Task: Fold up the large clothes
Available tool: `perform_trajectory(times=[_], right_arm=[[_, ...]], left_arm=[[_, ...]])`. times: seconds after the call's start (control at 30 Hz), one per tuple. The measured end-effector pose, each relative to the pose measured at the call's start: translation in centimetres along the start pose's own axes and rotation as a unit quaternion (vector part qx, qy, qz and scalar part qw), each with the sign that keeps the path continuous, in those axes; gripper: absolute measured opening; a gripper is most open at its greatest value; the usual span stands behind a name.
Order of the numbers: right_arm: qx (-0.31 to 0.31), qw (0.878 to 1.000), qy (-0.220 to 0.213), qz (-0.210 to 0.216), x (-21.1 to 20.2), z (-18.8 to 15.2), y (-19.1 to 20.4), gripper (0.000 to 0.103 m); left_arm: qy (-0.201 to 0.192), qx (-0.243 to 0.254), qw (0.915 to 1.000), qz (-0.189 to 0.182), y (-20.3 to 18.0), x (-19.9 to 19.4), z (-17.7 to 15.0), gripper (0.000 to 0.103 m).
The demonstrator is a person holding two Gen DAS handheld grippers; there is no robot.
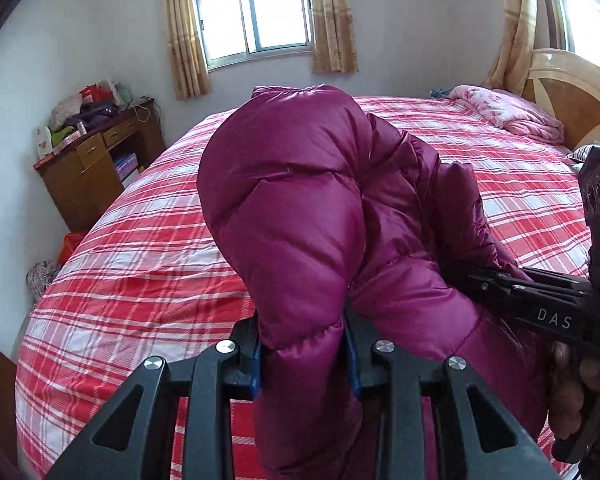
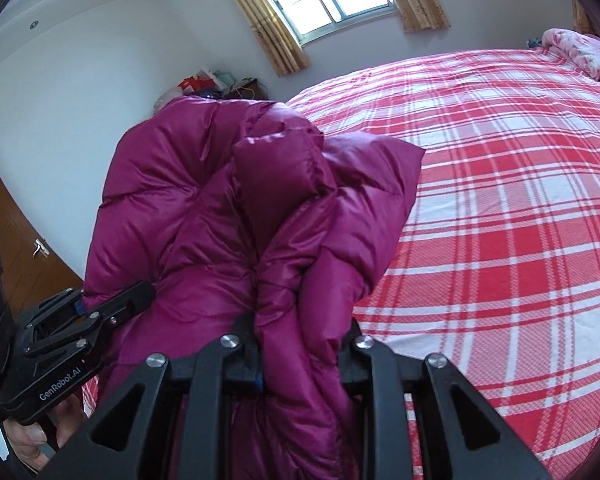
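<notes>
A magenta puffer jacket [image 1: 300,200] hangs bunched above the bed, lifted off the red plaid sheet [image 1: 140,264]. My left gripper [image 1: 304,346] is shut on a thick fold of it at the bottom of the left wrist view. The right gripper [image 1: 464,276] reaches in from the right and pinches the same jacket further along. In the right wrist view the jacket [image 2: 204,208] fills the middle, with my right gripper [image 2: 304,354] shut on a padded fold. There the left gripper [image 2: 140,294] clamps the jacket's edge at lower left, with a hand below it.
The bed's plaid sheet [image 2: 500,220] spreads wide to the right. A pink quilt [image 1: 512,114] lies by the wooden headboard [image 1: 572,100]. A cluttered wooden desk [image 1: 96,160] stands left of the bed, and a brown door [image 2: 16,248] is at the far left.
</notes>
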State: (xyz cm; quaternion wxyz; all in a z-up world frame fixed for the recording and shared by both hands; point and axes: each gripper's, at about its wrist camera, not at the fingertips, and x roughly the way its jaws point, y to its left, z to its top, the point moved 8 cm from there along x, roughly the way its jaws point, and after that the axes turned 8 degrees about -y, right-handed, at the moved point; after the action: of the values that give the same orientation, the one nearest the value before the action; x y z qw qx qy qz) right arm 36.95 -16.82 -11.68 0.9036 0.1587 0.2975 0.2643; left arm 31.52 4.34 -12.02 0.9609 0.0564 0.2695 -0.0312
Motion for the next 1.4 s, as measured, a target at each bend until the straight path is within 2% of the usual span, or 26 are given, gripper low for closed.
perform_trajectory(times=[0.13, 0.47, 0.63, 1.13, 1.33, 1.4], right_arm=[[-0.015, 1.000, 0.014, 0.013, 2.1, -0.3, 2.2, 0.025], [-0.033, 0.998, 0.046, 0.026, 5.7, -1.0, 4.5, 0.025], [-0.039, 0.997, 0.062, 0.031, 7.9, -1.2, 4.7, 0.025], [-0.042, 0.995, 0.084, 0.034, 11.2, -2.1, 4.8, 0.025], [-0.043, 0.995, 0.086, 0.030, 11.6, -2.6, 4.7, 0.025], [-0.042, 0.995, 0.087, 0.028, 11.7, -2.7, 4.6, 0.025]], left_arm=[[0.001, -0.011, 0.9998, 0.015, 2.4, -0.6, -0.6, 0.032], [0.018, -0.039, 0.9984, 0.036, 5.9, 0.1, -2.5, 0.032], [0.029, -0.048, 0.9976, 0.041, 7.2, 0.3, -3.6, 0.032], [0.049, -0.070, 0.9955, 0.042, 9.6, 1.4, -6.2, 0.033], [0.054, -0.065, 0.9954, 0.045, 9.9, 1.8, -6.8, 0.042], [0.053, -0.064, 0.9954, 0.048, 10.0, 2.0, -7.0, 0.048]])
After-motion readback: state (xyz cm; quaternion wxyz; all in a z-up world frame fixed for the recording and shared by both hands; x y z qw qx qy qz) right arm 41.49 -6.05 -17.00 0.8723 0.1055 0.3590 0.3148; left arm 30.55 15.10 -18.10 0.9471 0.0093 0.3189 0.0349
